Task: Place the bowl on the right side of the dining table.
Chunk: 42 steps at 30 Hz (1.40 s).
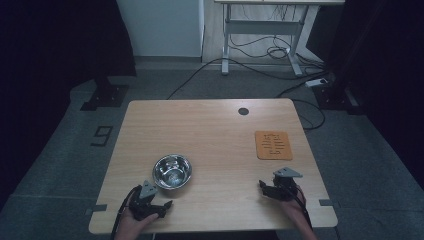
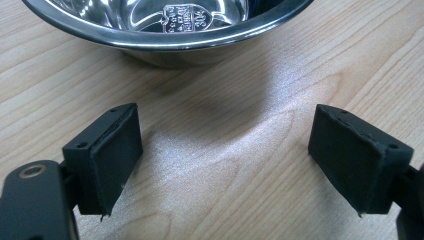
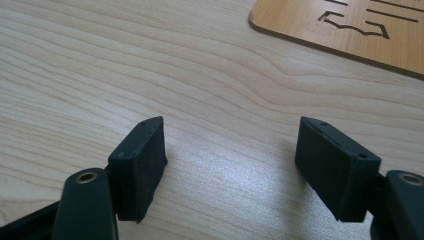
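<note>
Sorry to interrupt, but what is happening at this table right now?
A person sits at a wooden table with a gripper in each hand. The left gripper rests just short of a steel bowl, jaws open and holding nothing. The right gripper sits near an orange-brown mat, also open with nothing between its jaws. Neither touches its nearby item.

Shiny metal on pale wood.
The bowl (image 2: 170, 30) is glossy polished steel; the desk (image 1: 210, 130) smooth light woodgrain; the mat (image 1: 273, 145) matt orange-brown board; the tongs' pads (image 2: 115, 160) matt black.
</note>
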Motion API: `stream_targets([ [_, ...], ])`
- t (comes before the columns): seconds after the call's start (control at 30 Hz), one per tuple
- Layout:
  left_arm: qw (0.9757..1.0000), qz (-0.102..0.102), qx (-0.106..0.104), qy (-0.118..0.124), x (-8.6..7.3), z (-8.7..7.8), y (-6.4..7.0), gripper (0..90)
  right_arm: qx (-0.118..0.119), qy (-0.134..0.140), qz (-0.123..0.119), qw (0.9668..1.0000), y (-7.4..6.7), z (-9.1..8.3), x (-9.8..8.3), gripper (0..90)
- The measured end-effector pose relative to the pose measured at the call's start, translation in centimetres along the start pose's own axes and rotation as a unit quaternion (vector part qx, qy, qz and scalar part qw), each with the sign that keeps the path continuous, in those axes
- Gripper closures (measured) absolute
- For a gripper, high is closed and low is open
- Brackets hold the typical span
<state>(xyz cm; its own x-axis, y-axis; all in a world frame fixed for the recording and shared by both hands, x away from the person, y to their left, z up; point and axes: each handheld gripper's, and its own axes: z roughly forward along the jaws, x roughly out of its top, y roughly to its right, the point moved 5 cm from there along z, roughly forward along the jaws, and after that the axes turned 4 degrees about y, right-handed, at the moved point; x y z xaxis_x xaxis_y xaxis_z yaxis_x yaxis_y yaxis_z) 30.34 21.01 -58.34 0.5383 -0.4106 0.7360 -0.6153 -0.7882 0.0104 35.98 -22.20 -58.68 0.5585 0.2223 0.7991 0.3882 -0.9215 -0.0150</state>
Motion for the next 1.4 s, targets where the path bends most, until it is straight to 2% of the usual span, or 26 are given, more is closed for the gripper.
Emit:
stream_targets([
  [0.9,1.0000,0.001,-0.001,0.000,0.1,0.1,0.0,13.4,-0.002,-0.003,0.000,1.0000,0.0,0.4,0.2,23.2],
  [0.97,1.0000,0.001,-0.001,0.000,0.1,0.1,0.0,13.4,-0.006,-0.002,0.012,0.9999,0.0,0.4,0.3,23.2],
  [1.17,1.0000,0.001,-0.001,0.000,0.1,0.1,0.0,13.4,-0.004,0.003,0.022,0.9997,0.3,0.3,0.4,24.0],
  [1.4,1.0000,0.001,-0.001,0.000,0.1,0.1,0.0,13.4,0.009,0.022,0.039,0.9990,0.5,-0.4,1.1,24.3],
])
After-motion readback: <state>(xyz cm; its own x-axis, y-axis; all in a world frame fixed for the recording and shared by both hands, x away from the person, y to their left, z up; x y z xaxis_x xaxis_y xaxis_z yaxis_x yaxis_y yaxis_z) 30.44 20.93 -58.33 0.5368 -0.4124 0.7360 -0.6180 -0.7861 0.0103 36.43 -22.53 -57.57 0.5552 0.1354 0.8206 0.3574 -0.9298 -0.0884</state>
